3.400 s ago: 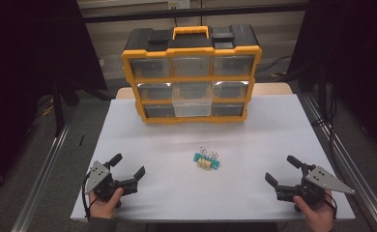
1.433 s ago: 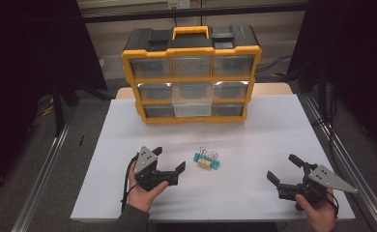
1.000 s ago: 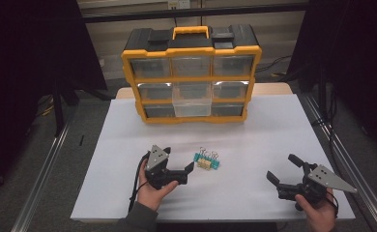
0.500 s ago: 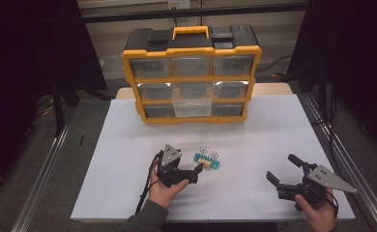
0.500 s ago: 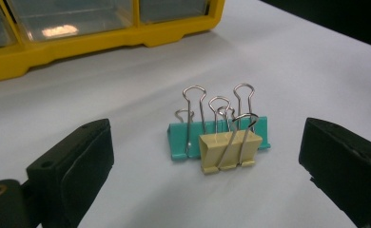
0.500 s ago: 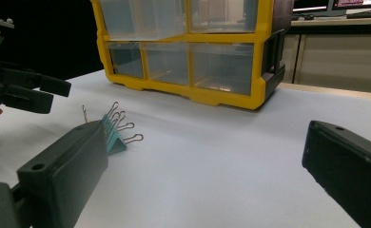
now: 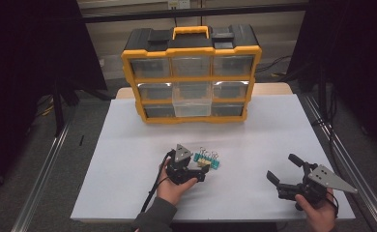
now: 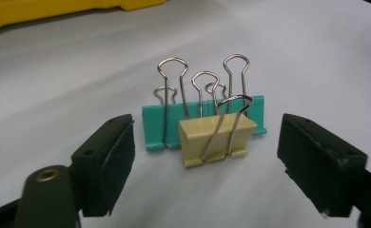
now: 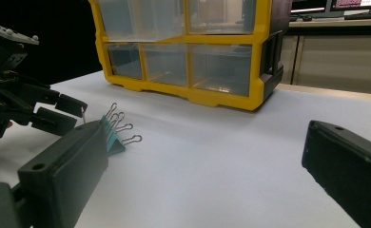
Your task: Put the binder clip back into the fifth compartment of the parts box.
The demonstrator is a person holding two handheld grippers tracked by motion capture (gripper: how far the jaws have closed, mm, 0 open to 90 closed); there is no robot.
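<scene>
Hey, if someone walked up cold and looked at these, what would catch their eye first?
Probably the big yellow-and-black plastic drawer organizer standing at the far edge of the white table. Next, the small cluster of teal and cream binder clips mid-table, with the left claw open right in front of it. The right claw sits open near the front right corner.

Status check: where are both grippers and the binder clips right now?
Left gripper open, jaws either side of the cream binder clip, not touching. Teal binder clip right behind it. Right gripper open, off to the side. Nothing in the way.
</scene>
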